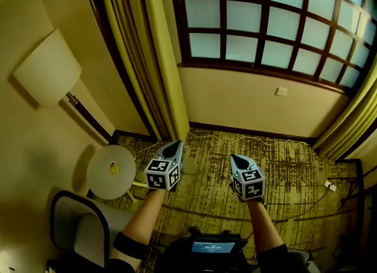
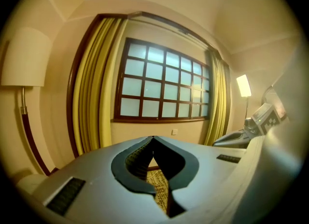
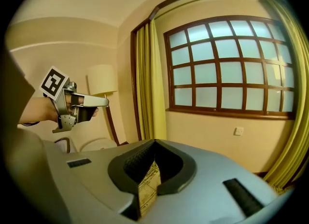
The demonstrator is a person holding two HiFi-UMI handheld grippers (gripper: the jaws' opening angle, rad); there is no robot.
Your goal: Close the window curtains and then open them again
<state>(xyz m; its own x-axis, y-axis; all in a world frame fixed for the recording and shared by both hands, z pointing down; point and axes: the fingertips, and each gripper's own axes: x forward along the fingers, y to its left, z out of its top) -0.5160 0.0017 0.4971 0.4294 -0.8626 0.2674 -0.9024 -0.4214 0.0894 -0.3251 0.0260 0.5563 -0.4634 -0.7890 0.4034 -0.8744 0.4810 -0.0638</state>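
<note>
A large window (image 1: 277, 25) with a dark wooden grid stands uncovered ahead. The yellow left curtain (image 1: 147, 54) is gathered at the window's left side, and the right curtain (image 1: 350, 125) is bunched at its right. My left gripper (image 1: 172, 146) is shut and empty, held over the carpet a little short of the left curtain's foot. My right gripper (image 1: 235, 159) is shut too, empty, beside it toward the wall under the window. In the left gripper view the left curtain (image 2: 94, 88) hangs left of the window (image 2: 161, 85). The right gripper view shows the left gripper (image 3: 107, 103) and the window (image 3: 231, 68).
A floor lamp (image 1: 50, 69) stands at the left, with a round white side table (image 1: 112, 172) and an armchair (image 1: 79, 227) below it. A cable (image 1: 247, 139) lies along the wall on the patterned carpet (image 1: 294, 177). A wall socket (image 1: 281, 92) sits under the sill.
</note>
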